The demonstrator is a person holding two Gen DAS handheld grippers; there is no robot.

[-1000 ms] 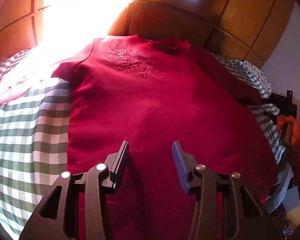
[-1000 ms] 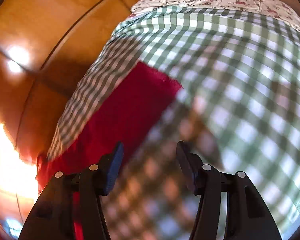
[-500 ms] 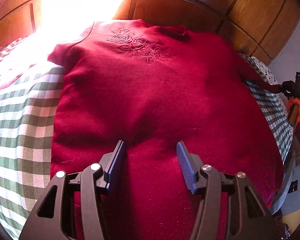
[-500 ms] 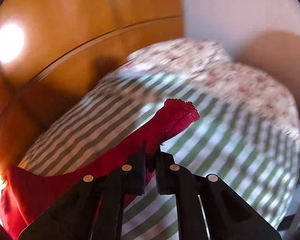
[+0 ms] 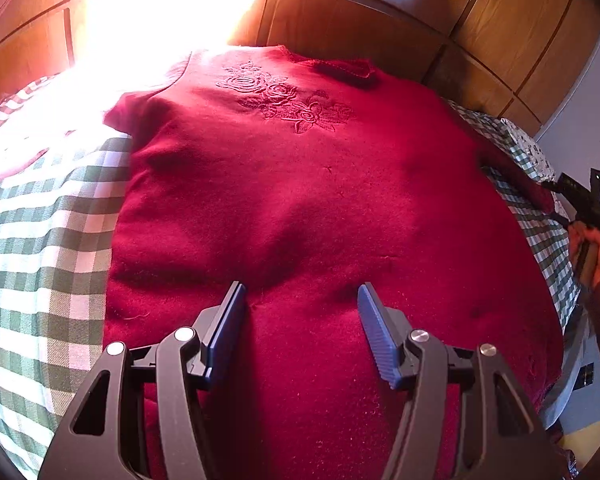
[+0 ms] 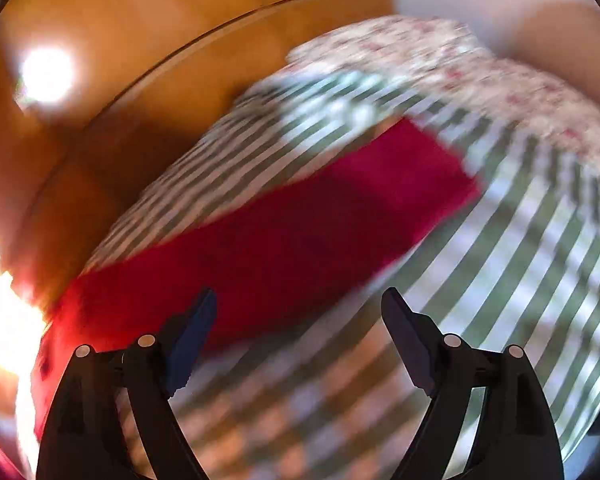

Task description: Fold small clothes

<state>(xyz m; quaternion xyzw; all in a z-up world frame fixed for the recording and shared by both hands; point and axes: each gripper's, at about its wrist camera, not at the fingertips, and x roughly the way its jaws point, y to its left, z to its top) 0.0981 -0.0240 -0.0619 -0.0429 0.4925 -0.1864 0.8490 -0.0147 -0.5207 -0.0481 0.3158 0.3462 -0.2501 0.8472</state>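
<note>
1. The red sweater [image 5: 300,208] lies front up and spread flat on the green-checked bedspread [image 5: 48,216], its embroidered roses [image 5: 288,104] and neckline at the far end by the wooden headboard [image 5: 360,20].
2. It looks like thick, soft knit: light, limp and not slippery. I judge it will drape and sag wherever it is not held, so the cuffs, shoulder seams and hem corners are the sensible places to pinch.
3. The left claw [image 5: 300,300] hovers over the lower body of the sweater with its jaws wide apart and nothing between them.
4. The right claw [image 6: 296,304] is also spread wide and empty. Its view is motion-blurred, but the right sleeve [image 6: 300,232] shows laid out straight on the bedspread ahead of it, with the floral sheet [image 6: 480,68] beyond.
5. Half a second ago the right claw was pinched shut on that sleeve near the cuff, holding it raised off the bed. Now it has let go and the sleeve lies flat and extended.
6. The left claw has barely shifted in that time, and was open then too.
7. My reading: smoothing is nearly done, and folding a sleeve inward comes next.
</note>
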